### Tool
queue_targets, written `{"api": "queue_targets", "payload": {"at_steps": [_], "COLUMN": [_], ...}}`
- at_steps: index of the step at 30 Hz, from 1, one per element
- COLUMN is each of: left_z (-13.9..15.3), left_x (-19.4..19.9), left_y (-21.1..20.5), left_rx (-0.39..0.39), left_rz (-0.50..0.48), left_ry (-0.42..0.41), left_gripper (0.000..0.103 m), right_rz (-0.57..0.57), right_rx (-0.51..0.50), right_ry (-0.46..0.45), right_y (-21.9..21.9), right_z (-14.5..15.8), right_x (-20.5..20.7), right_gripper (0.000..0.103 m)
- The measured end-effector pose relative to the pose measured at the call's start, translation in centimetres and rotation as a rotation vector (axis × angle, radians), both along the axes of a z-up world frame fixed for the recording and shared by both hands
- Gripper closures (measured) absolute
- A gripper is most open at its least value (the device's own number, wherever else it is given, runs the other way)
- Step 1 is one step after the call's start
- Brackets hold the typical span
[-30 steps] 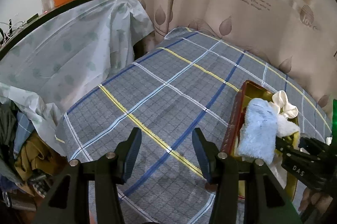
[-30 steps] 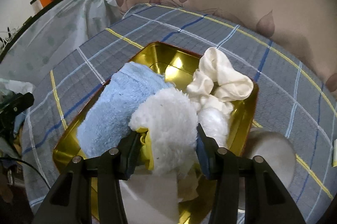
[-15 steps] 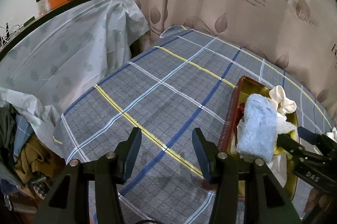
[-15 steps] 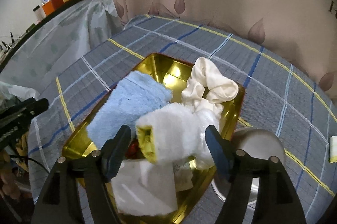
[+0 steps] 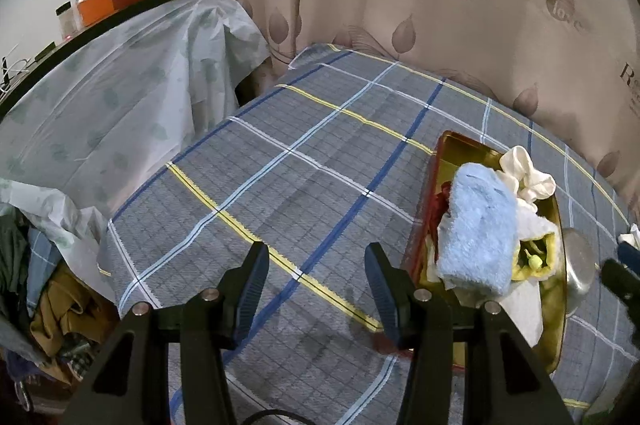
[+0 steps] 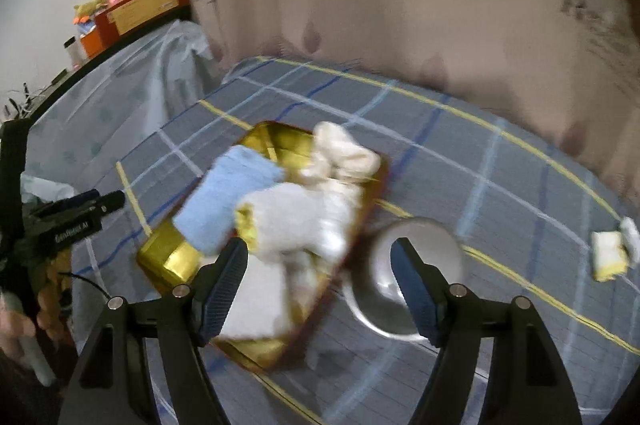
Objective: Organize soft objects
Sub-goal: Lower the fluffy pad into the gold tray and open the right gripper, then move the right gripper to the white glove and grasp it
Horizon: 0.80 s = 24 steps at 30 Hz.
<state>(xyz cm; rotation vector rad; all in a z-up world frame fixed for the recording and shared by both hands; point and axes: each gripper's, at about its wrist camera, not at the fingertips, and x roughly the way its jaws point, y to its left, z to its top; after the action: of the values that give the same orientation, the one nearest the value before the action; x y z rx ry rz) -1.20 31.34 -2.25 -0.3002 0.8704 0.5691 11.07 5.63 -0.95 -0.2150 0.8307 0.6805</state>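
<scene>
1. Judging from how things lie, the step in hand is to fetch the next loose soft piece: the shallow gold metal tray with red outer walls (image 6: pixel 168 257) already holds a folded light-blue fluffy towel (image 6: pixel 228 193), a white fleecy cloth with a yellow lining (image 6: pixel 304 213) and a cream fabric bow-shaped scrunchie (image 6: pixel 344 153), all piled together
2. The right gripper (image 6: pixel 320 285) hangs above the near end of the tray with its fingers spread and nothing between them; the view is blurred
3. The small white-and-yellow soft pad (image 6: pixel 610 253) lies alone on the grey plaid cloth covering the table (image 6: pixel 480 153), well apart from the tray on its right, so it looks like the piece still to gather
4. Swing the right gripper across while keeping high enough to clear the round shiny metal bowl (image 6: pixel 416 265) that sits just beside the tray
5. Come down over the pad with the fingers spread on either side, then close gently, since it looks flat and may slide on the cloth
6. The left gripper (image 5: pixel 316 289) hovers over bare plaid cloth to the left of the tray, fingers spread and empty; it could steady the tray's red wall (image 5: pixel 430 201) if the pile shifts
7. Set the pad into the free near corner of the tray, not on top of the towel, where it may roll off
</scene>
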Motion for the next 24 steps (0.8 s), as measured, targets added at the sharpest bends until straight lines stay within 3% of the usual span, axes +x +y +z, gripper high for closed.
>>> {"api": "queue_targets", "payload": {"at_steps": [5, 13, 24], "left_z": [-0.3, -0.5, -0.9], "left_x": [0.2, 0.3, 0.9], "left_y": [-0.2, -0.7, -1.3], "left_rx": [-0.008, 0.016, 0.061], "left_rz": [-0.006, -0.02, -0.057], "left_ry": [0.01, 0.02, 0.04], "left_gripper": [0.052, 0.052, 0.052], "right_rz": [-0.085, -0.326, -0.537], "right_rx": [-0.032, -0.047, -0.127], "right_ry": [-0.034, -0.05, -0.04], "right_y": [-5.9, -18.0, -29.7], "right_z": [1.4, 2.7, 0.0], "right_x": [0.3, 2.9, 7.1], "right_gripper": [0.032, 0.027, 0.027]}}
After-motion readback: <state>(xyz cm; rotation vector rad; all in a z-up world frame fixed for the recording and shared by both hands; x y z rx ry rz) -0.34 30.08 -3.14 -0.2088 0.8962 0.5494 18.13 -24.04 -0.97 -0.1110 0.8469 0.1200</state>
